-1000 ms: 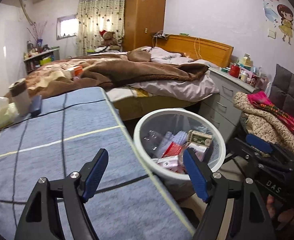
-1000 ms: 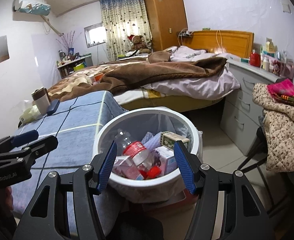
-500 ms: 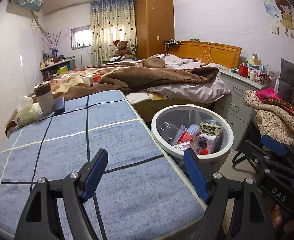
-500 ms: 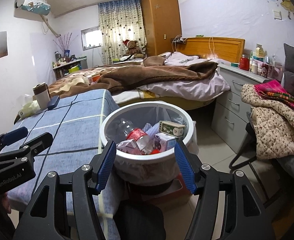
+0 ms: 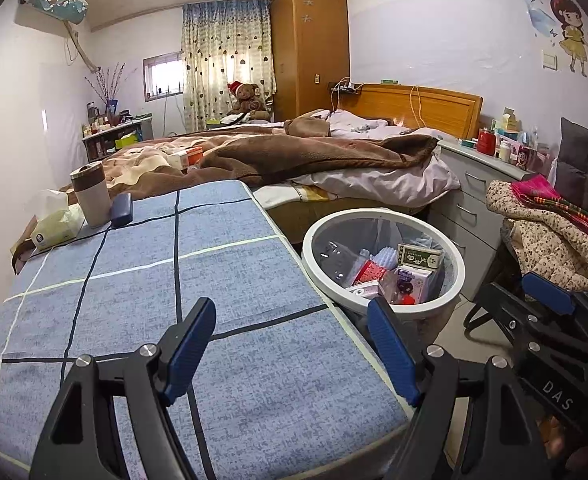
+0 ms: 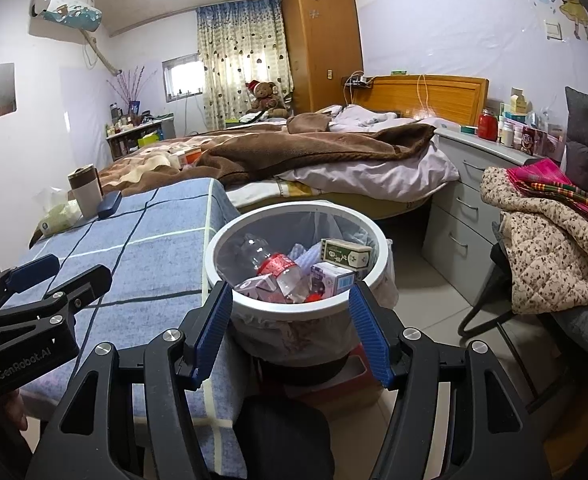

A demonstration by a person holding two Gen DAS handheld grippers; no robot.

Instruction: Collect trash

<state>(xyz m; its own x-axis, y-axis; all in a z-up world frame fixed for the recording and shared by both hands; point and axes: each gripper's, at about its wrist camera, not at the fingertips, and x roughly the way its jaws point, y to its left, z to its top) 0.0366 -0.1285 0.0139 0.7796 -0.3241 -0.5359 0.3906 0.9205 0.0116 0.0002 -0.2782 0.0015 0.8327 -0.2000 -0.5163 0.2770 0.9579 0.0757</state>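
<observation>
A white round bin [image 5: 452,264] with a clear liner stands on the floor beside the blue checked table [image 5: 229,280]. Inside it lie a plastic bottle with a red label [image 6: 273,266], a green and white box [image 6: 348,254] and a purple and white box [image 6: 332,278]. My left gripper [image 5: 291,344] hovers open over the table's near right corner, nothing between its blue pads. My right gripper [image 6: 291,328] is open and empty just in front of the bin [image 6: 217,248]. Each gripper shows at the edge of the other's view: the left gripper [image 6: 79,270] and the right gripper [image 5: 510,286].
At the table's far left corner stand a lidded cup [image 5: 91,194], a tissue pack [image 5: 55,228] and a dark blue case [image 5: 121,210]. Behind is a bed with a brown blanket [image 5: 318,156]. Grey drawers [image 5: 466,208] and a chair heaped with clothes [image 6: 546,248] flank the bin on the right.
Both grippers have drawn back from the bin, which now looks smaller and farther off. More of the table and room shows. Both stay open and empty.
</observation>
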